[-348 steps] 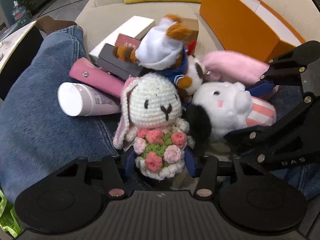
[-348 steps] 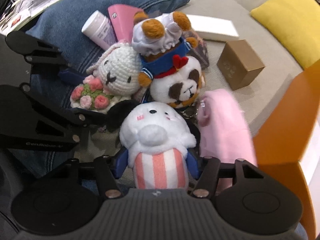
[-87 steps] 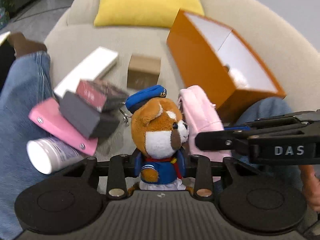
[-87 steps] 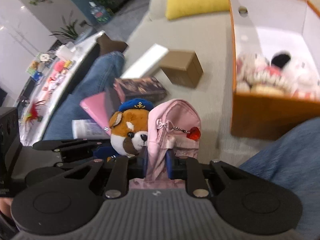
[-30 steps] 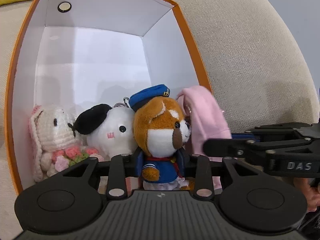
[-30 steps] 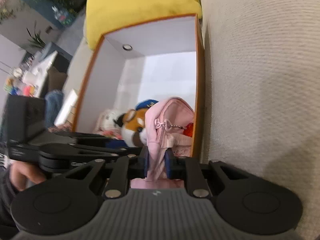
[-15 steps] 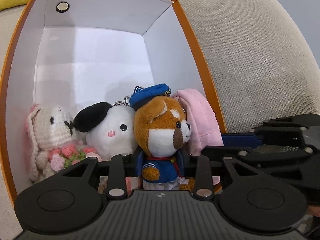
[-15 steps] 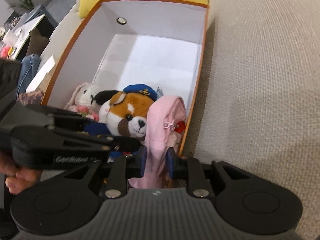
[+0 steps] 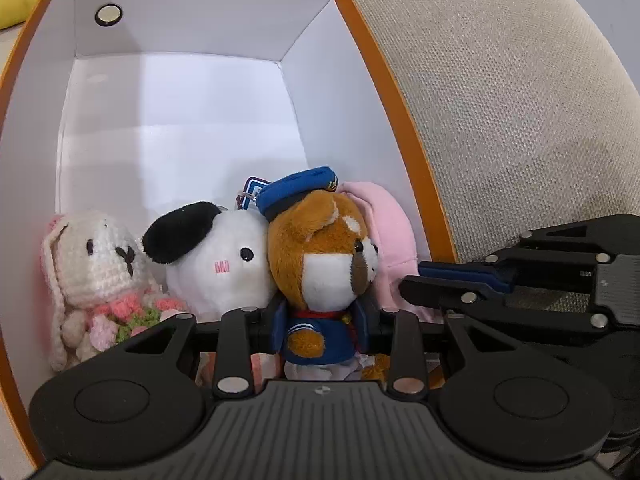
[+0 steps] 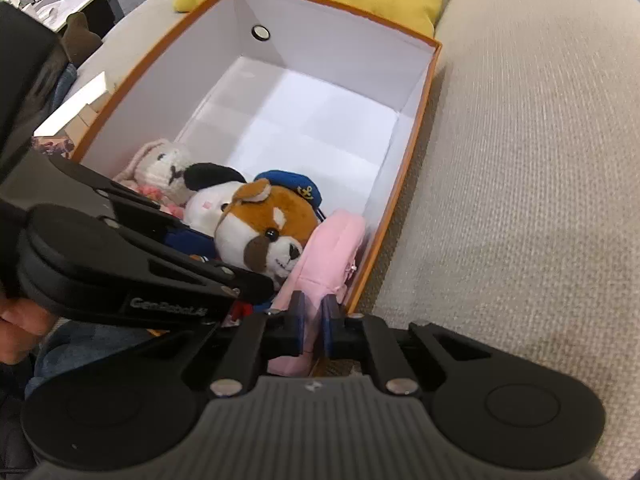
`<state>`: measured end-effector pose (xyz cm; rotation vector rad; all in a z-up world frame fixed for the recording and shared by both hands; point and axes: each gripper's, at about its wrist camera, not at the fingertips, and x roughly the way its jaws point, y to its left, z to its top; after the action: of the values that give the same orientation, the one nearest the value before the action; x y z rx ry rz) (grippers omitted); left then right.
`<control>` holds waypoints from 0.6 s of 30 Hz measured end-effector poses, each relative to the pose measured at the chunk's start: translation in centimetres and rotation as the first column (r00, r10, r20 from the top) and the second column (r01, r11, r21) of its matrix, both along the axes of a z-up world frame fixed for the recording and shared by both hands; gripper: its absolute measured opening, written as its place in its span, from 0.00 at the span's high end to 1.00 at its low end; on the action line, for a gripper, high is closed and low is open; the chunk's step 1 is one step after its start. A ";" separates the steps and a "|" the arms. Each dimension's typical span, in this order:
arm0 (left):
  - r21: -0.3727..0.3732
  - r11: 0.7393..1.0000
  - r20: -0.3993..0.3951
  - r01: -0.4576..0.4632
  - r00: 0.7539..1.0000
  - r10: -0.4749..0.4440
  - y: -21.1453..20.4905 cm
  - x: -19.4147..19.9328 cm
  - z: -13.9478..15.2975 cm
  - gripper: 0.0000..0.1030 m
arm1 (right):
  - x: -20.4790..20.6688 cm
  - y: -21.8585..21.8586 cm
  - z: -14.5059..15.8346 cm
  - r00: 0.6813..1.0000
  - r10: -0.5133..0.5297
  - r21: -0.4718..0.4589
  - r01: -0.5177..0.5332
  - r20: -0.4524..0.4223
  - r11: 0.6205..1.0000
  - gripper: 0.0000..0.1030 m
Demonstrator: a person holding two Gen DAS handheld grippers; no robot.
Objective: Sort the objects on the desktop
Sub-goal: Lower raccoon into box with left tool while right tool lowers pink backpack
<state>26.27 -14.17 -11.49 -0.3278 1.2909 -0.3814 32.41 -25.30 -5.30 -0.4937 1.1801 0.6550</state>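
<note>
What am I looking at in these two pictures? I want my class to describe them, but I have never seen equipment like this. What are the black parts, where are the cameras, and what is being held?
The black parts are two hand-held grippers, one in each of a person's hands; there is no robot. Each carries a wide-angle camera looking forward along its two fingers, so one picture comes from each gripper.

In the left gripper's picture, the left gripper is closed on a brown plush dog in a blue sailor cap and suit. In the right gripper's picture, the right gripper pinches a soft pink fabric pouch.

Both items are low inside an orange cardboard box with a white interior, which sits on a beige sofa. In it are also a white crocheted rabbit with pink flowers and a white plush puppy with a black ear.
</note>
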 end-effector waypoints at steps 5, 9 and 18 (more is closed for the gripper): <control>-0.014 1.000 0.019 0.018 1.000 -0.017 0.3 -0.1 -0.2 0.64 | -0.1 0.1 -0.2 1.000 0.009 -0.014 -0.009 0.006 1.000 0.93; -0.046 0.999 0.032 0.004 0.999 -0.002 1.4 -0.1 0.6 0.57 | 0.0 -0.2 0.2 1.000 -0.005 0.006 0.005 -0.003 1.000 0.93; -0.005 1.000 0.155 0.019 0.988 -0.018 3.6 -0.4 3.3 0.63 | -1.0 0.1 1.9 0.997 0.043 -0.002 -0.043 0.061 0.999 0.91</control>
<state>25.89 -10.59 -8.16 -0.2865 1.1408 -0.4190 31.36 -25.20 -3.35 -0.5367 1.1151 0.6722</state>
